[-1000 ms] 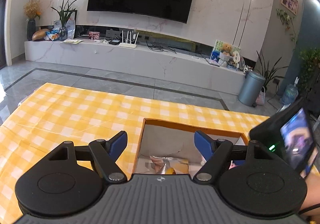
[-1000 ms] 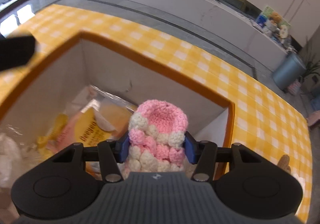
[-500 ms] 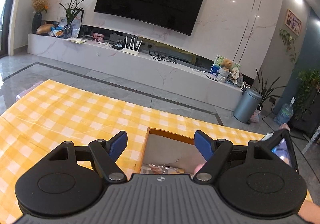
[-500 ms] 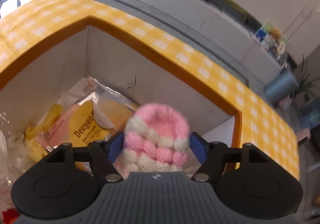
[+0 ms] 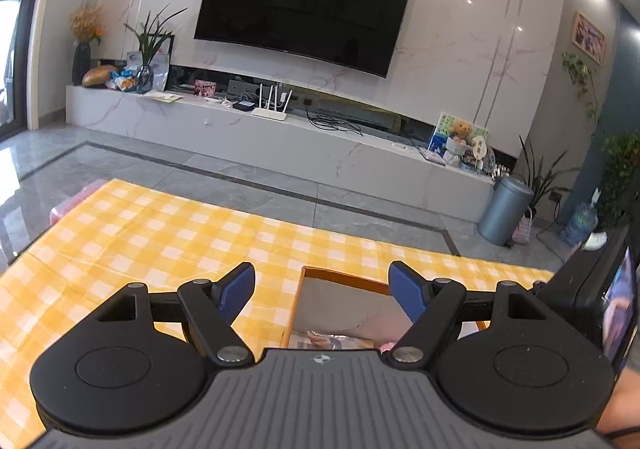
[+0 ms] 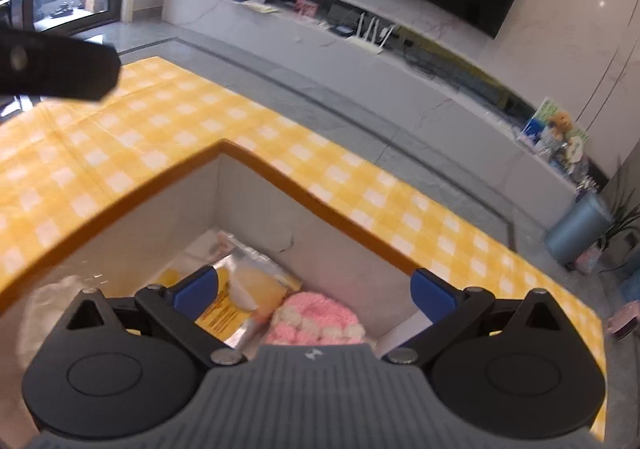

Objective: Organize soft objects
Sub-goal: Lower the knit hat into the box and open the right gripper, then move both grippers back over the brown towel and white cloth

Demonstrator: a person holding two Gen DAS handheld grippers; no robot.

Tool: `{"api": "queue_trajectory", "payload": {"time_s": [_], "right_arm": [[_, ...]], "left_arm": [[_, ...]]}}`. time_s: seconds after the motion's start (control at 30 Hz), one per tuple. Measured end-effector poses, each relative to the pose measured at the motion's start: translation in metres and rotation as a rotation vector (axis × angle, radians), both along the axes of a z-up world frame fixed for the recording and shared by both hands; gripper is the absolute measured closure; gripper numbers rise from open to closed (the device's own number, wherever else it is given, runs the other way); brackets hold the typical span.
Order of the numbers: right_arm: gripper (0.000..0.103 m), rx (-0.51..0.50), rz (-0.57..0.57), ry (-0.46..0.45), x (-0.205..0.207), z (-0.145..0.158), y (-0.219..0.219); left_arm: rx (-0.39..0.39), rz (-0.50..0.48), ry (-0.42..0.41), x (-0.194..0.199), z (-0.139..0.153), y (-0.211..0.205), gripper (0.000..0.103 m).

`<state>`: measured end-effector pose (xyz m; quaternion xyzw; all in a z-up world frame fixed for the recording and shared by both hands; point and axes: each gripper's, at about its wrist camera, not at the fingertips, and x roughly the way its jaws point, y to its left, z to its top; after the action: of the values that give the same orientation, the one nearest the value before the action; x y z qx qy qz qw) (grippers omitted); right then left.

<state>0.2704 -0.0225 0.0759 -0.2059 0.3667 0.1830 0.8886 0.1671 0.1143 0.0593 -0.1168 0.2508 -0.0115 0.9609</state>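
Right gripper (image 6: 314,291) spreading wide, jaws just opening, knit toy (image 6: 316,319) lying free in box (image 6: 256,165) corner, left gripper (image 5: 322,291) hanging spread, nothing between.

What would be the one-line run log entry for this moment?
right gripper: jaws just opened, empty | pink knitted toy: lying in box beside snack packet | left gripper: open, empty
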Motion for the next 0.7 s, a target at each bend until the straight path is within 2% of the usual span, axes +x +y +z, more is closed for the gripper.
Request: {"api": "queue_trajectory", "payload": {"time_s": [0.13,0.37,0.5,0.7], "right_arm": [[0.003,0.047,0.007,-0.003,-0.015,0.019,-0.01],[0.003,0.06,-0.007,-0.062,-0.039,0.051,-0.046],[0.003,0.097,-0.073,-0.088,-0.046,0.067,-0.086],[0.003,0.133,-0.161,-0.124,-0.057,0.073,-0.158]], "left_arm": [[-0.06,-0.021,-0.015,-0.007,0.01,-0.004,0.02],[-0.025,-0.053,-0.063,-0.024,0.03,-0.033,0.02],[-0.054,-0.036,-0.054,-0.029,0.036,-0.05,0.019],[-0.043,-0.227,-0.051,-0.036,0.039,-0.091,0.018]]}}
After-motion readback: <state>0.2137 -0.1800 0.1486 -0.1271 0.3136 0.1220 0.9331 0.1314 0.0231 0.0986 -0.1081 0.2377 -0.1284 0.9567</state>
